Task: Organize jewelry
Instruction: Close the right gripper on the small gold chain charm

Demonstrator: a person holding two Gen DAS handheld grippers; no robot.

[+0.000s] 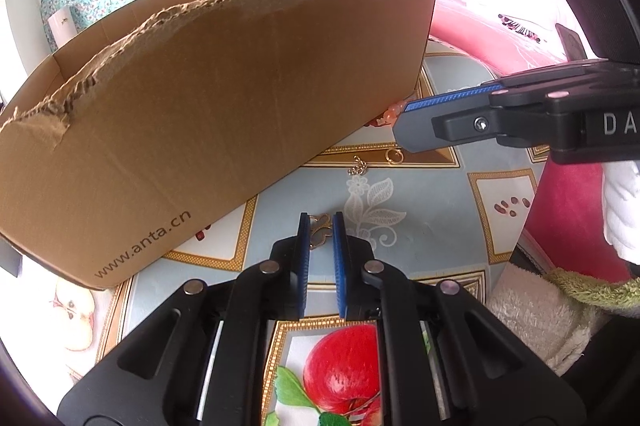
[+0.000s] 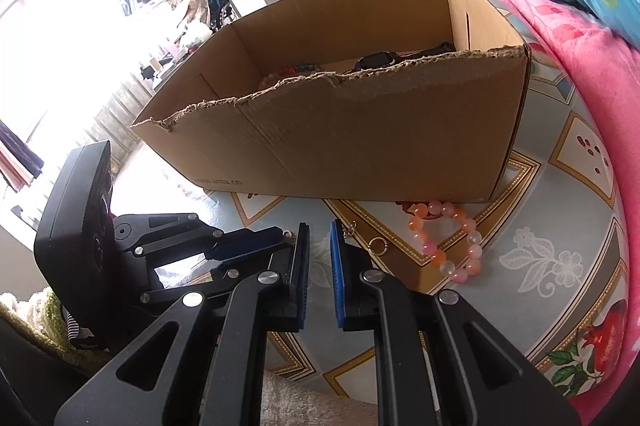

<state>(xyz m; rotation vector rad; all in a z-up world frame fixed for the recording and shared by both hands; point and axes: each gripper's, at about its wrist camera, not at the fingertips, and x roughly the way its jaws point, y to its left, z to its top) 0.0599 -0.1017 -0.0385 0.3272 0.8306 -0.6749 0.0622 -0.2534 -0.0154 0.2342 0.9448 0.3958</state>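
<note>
a: where is the left gripper (image 1: 320, 222)?

b: low over the oilcloth-covered tabletop (image 1: 432, 193), in front of the torn-edged brown cardboard box (image 1: 208, 97). a small gold-coloured flower-shaped charm (image 1: 320, 233) sits between its blue pads, and they look clamped on it.

a: and the right gripper (image 2: 320, 226)?

b: just beside the left one, near the box's right-hand near corner. its jaws stand a narrow gap apart, and only tablecloth shows between them.

a: what jewelry is loose on the tabletop?

b: a thin gold ring (image 2: 377, 246) and a short silver chain piece (image 2: 350, 229) lie near each other, just in front of the box's near wall. a pink, orange and white beaded bracelet (image 2: 448, 242) lies to their right, its far end just beside the foot of the box.

a: anything in the box?

b: a black wristwatch (image 2: 376, 59) toward the right end, and beaded strands (image 2: 280, 75) further left, mostly hidden by the torn wall.
</note>
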